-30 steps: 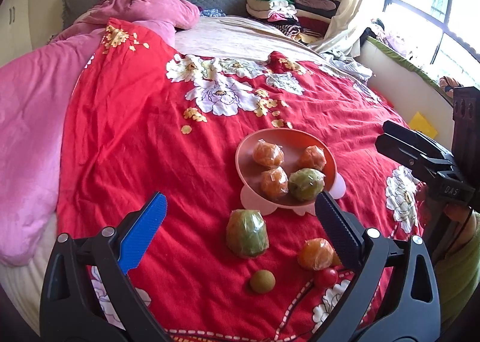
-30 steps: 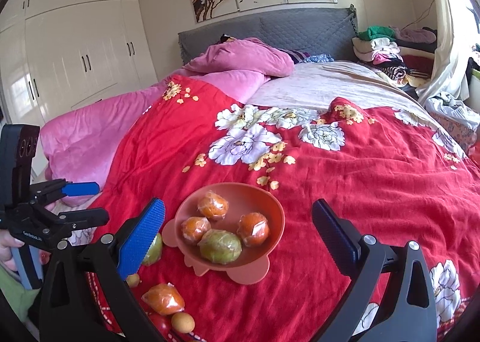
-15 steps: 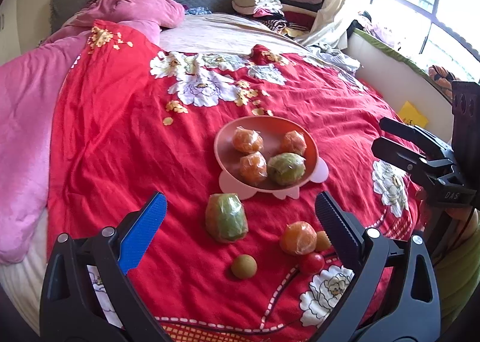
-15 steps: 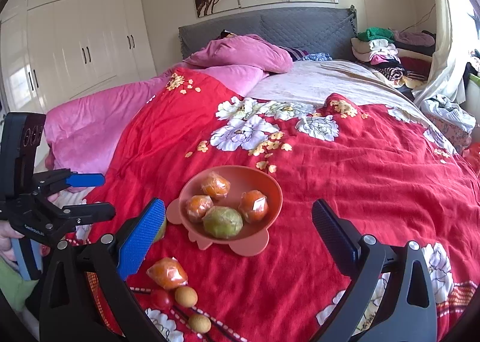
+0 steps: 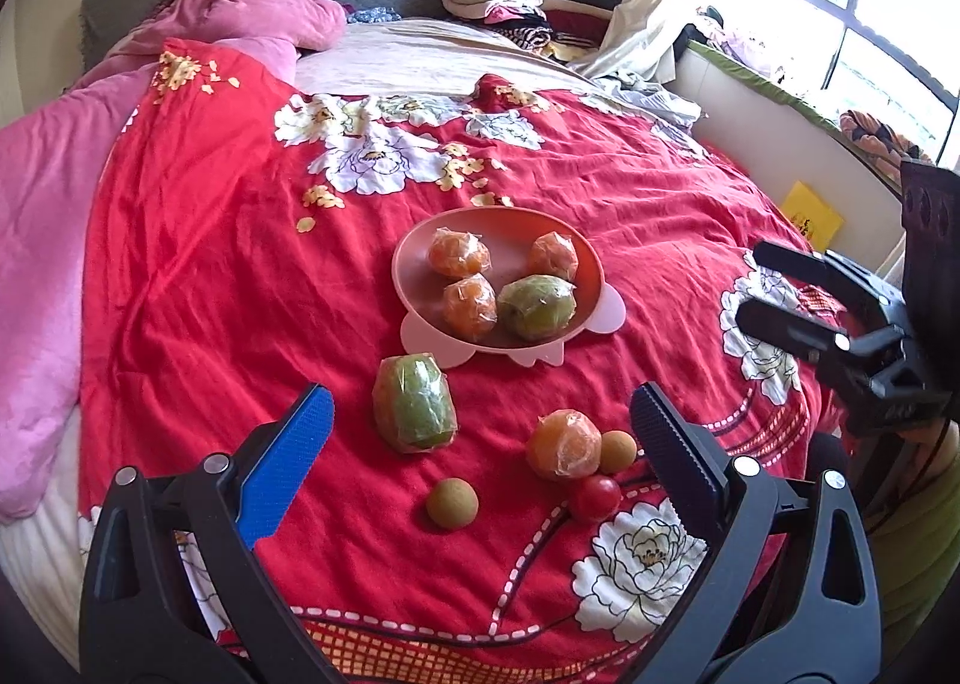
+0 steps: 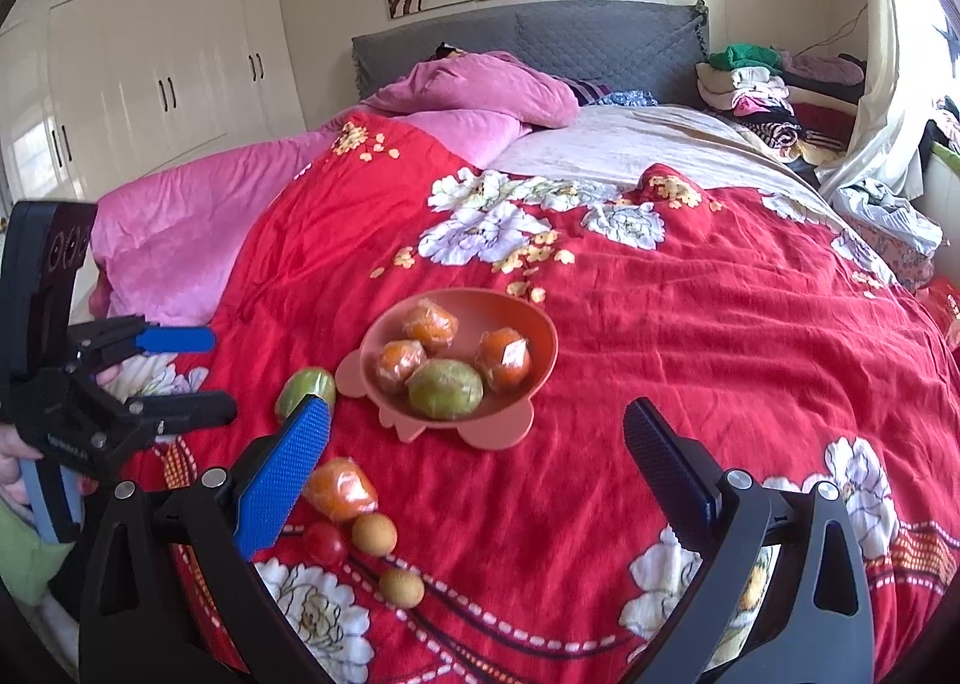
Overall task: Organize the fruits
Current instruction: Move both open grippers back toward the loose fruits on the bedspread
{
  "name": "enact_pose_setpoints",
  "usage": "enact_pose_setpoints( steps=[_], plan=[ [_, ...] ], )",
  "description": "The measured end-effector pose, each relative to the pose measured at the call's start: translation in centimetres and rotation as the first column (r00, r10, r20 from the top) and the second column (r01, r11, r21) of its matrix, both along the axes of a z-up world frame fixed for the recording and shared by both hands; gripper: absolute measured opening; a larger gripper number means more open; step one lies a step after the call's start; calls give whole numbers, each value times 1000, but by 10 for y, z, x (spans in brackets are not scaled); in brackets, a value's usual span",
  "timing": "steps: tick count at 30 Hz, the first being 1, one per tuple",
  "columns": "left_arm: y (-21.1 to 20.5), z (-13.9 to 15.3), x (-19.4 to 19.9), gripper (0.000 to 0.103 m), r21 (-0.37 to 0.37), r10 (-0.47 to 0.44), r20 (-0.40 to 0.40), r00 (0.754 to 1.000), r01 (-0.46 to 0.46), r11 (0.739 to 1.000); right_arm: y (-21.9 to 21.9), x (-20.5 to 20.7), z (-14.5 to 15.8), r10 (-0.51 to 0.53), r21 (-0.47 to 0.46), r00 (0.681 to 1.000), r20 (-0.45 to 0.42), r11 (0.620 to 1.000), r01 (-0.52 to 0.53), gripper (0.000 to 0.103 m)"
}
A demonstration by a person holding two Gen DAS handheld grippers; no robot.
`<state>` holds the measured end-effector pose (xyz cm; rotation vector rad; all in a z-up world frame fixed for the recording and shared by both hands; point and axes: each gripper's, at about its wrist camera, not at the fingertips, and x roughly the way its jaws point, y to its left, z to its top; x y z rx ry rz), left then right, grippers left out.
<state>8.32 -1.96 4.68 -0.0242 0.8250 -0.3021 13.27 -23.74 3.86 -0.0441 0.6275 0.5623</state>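
Note:
A pink bowl [image 5: 414, 258] [image 6: 540, 324] on the red bedspread holds three wrapped oranges and a wrapped green fruit [image 5: 536, 306]. In front of it lie a wrapped green fruit [image 5: 414, 404] [image 6: 303, 390], a wrapped orange [image 5: 564, 444] [image 6: 341, 489], a cherry tomato [image 5: 594, 498] [image 6: 324, 543] and two small tan round fruits [image 5: 452, 502] [image 5: 618, 451]. My left gripper [image 5: 480, 438] [image 6: 180, 378] is open and empty above the loose fruit. My right gripper [image 6: 477, 456] [image 5: 750, 288] is open and empty, just right of the bowl's near side.
The red floral bedspread [image 5: 210, 240] covers the bed. A pink quilt [image 5: 36, 216] lies along the left. Folded clothes [image 5: 510, 0] are stacked at the far right by the headboard. A window ledge [image 5: 780, 126] runs along the right. White wardrobes [image 6: 150, 66] stand beyond the bed's left side.
Both grippers have pulled back and up from the bowl, so more of the near bedspread and loose fruit shows. Both stay open. No fruit has moved.

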Motion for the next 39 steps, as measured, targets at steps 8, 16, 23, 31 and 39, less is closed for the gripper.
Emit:
enact_pose_setpoints(
  steps=[8,16,23,31,39],
  plan=[
    [-2,1,-6,93,-4,-23,-8,1000,23,1000,13,-26,-13,39,-44,999,-36,998,-41,98],
    [-1,-1,-14,93,-7,-37,-24,999,37,999,28,-47,-30,77,-75,993,-89,994,-83,98],
    [3,-7,-18,93,-27,-38,-52,998,36,999,37,-58,-42,106,-80,987,-122,990,-117,98],
    [3,-13,-19,93,-28,-46,-75,996,44,999,41,-65,-50,111,-85,984,-141,989,-124,98],
    [-3,-22,-18,93,-23,-68,-109,992,65,998,46,-71,-54,113,-89,981,-155,988,-128,98]
  ],
)
